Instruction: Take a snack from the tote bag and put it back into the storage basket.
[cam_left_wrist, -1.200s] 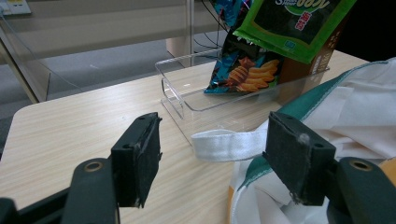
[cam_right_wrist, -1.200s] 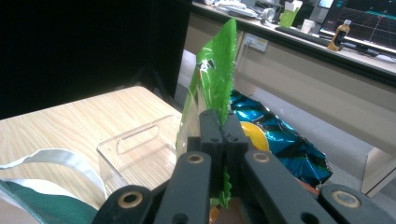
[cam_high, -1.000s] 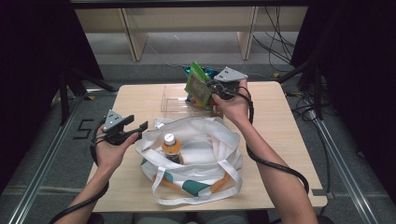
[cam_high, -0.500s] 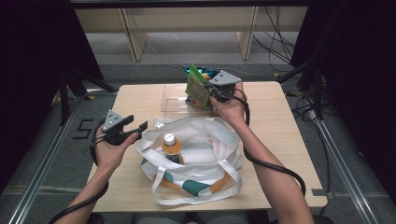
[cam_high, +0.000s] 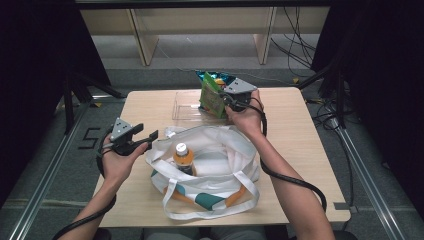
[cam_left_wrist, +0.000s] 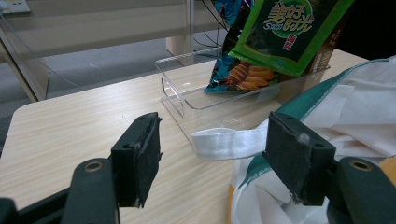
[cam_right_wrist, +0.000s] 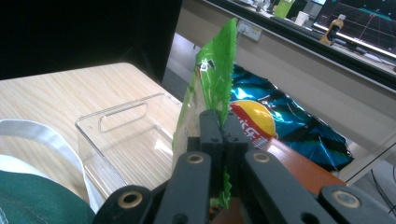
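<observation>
My right gripper (cam_right_wrist: 223, 140) is clamped on the edge of a flat green foil snack packet (cam_high: 212, 99), holding it upright over the clear rectangular plastic tray (cam_high: 184, 107) at the far side of the light wooden table (cam_high: 310, 150). A crinkled blue crisp bag (cam_right_wrist: 299, 130) leans at the tray's far end, just behind the packet. My left gripper (cam_left_wrist: 212, 149) hangs with its jaws wide apart and nothing pinched, beside the white cloth tote bag (cam_high: 225, 150), whose white strap (cam_left_wrist: 229, 142) lies between them. An orange-capped bottle (cam_high: 183, 157) stands inside the tote.

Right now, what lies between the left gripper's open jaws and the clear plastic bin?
In the left gripper view, the left gripper faces the clear bin across bare tabletop, crossed only by the bag's white strap.
</observation>
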